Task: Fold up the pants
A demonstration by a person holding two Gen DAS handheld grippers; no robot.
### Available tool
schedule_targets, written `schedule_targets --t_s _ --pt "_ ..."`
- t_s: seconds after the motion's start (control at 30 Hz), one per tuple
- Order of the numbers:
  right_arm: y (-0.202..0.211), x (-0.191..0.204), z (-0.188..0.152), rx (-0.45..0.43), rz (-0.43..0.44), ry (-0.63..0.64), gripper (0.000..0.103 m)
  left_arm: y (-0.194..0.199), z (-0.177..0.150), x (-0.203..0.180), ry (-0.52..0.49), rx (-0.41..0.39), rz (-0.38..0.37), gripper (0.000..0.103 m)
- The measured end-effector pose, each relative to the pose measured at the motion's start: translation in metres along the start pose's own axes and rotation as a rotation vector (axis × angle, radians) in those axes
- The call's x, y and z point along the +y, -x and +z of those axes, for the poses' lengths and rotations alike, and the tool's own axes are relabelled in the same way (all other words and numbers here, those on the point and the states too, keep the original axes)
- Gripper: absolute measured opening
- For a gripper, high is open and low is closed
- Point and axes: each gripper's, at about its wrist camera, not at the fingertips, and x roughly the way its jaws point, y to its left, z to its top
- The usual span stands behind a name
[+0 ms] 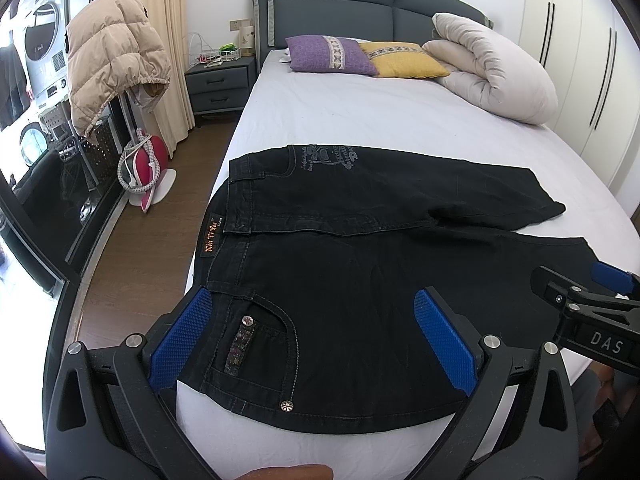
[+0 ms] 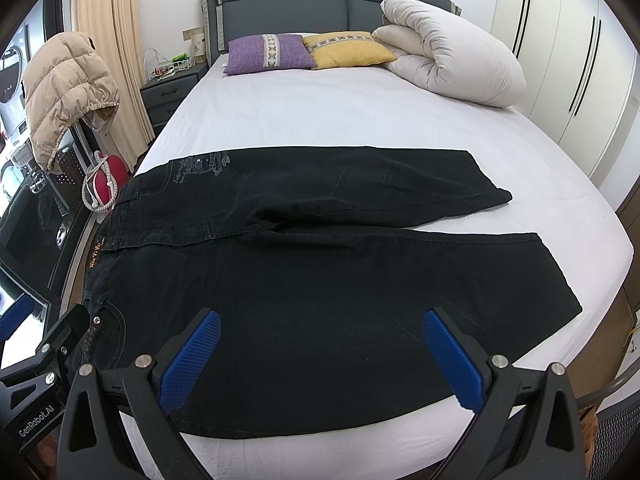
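1. We see black pants (image 1: 340, 280) spread flat across the near end of the bed (image 1: 360, 120), waistband toward the left edge of the mattress and both legs running out to the right.
2. The two legs lie side by side and part a little toward the cuffs; the far leg carries a pale printed design near the waist, and the near side shows a front pocket with metal rivets.
3. Our left gripper (image 1: 316, 340) hovers over the waist and pocket area with its jaws spread wide, blue pads on either side of the cloth and nothing pinched between them.
4. Our right gripper (image 2: 320, 360) hangs above the thigh of the near leg, jaws likewise wide apart and holding nothing; we cannot tell whether either tool touches the fabric.
5. In the left wrist view the right gripper also shows at the right edge, near the cuff of the near leg.
6. At the head of the bed we see a purple pillow (image 2: 268, 54), a yellow pillow (image 2: 348, 50) just beside it, and a rolled white duvet (image 2: 452, 56).
7. A beige puffer jacket (image 1: 112, 52) hangs at the left, near a grey nightstand (image 1: 222, 84).
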Motion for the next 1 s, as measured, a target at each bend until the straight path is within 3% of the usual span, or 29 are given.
schedule_targets --t_s 0.23,0.33,0.47,0.63,0.77,0.8,1.0 --pt "-0.008 0.003 -0.002 0.000 0.030 0.015 0.103 -0.011 -0.007 -0.004 -0.042 -0.010 -0.024 0.103" --pt "-0.011 -0.003 0.002 -0.023 0.078 0.032 0.103 -0.025 0.010 0.004 -0.059 -0.015 -0.058 0.103" --pt "-0.024 -0.012 0.016 -0.051 0.149 0.062 0.103 -0.064 0.044 0.012 -0.139 0.015 -0.147 0.103" --pt "-0.049 -0.030 0.043 -0.064 0.191 0.132 0.103 -0.120 0.079 0.016 -0.280 0.096 -0.154 0.103" --pt "-0.069 -0.042 0.069 -0.079 0.234 0.231 0.101 -0.173 0.131 0.024 -0.334 0.083 -0.159 0.103" --pt "-0.073 -0.043 0.073 -0.079 0.252 0.255 0.100 -0.191 0.147 0.026 -0.351 0.094 -0.191 0.103" --pt "-0.107 -0.049 0.093 -0.042 0.366 0.399 0.089 -0.297 0.223 0.042 -0.404 0.227 -0.298 0.103"
